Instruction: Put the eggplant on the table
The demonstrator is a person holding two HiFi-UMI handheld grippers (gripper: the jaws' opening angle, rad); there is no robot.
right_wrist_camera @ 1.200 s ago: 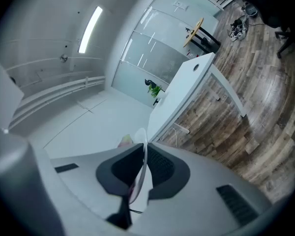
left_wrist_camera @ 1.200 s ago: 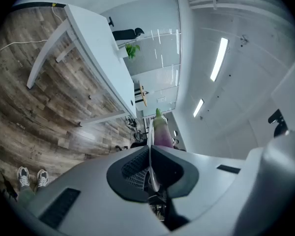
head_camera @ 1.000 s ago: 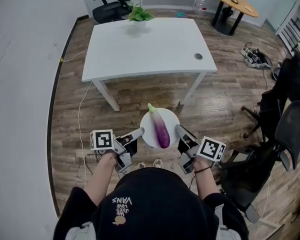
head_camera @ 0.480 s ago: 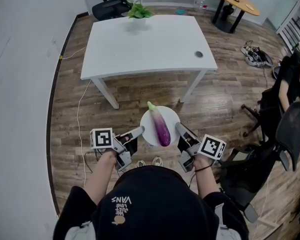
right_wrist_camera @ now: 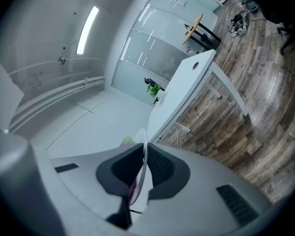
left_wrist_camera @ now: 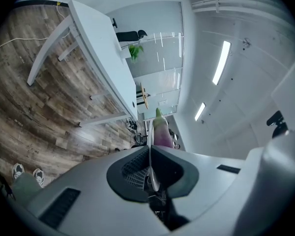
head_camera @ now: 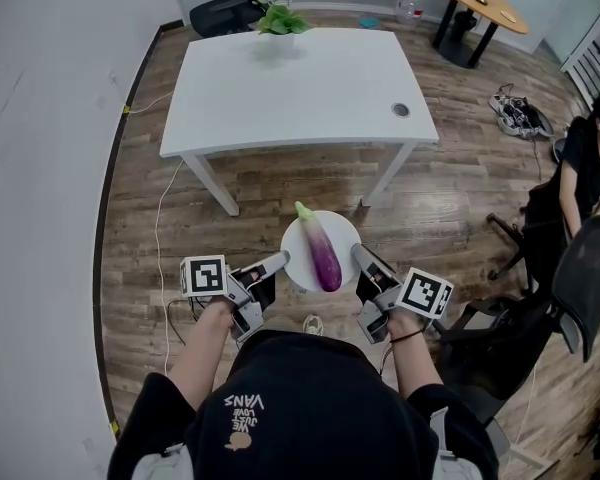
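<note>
Left tongs (head_camera: 280, 261) and right tongs (head_camera: 358, 255) each pinch the plate (head_camera: 347, 238) rim, the eggplant (head_camera: 323, 256) loose between them: smooth, firm, likely to roll, best gripped mid-body.

You wear a black top (head_camera: 150, 423) with short sleeves, and a black head covering (head_camera: 310, 408); whether it is a hood or a cap can't be told. White lettering (head_camera: 245, 404) on it ends in "VANS" and reads upside down in the head view. A thin dark band (head_camera: 405, 339) circles your right wrist. Left gripper (head_camera: 280, 259) and right gripper (head_camera: 357, 252) have light grey shells, each with a white cube (head_camera: 204, 277) bearing black square markers. The jaw pads (left_wrist_camera: 135, 168) are black and ribbed.
</note>
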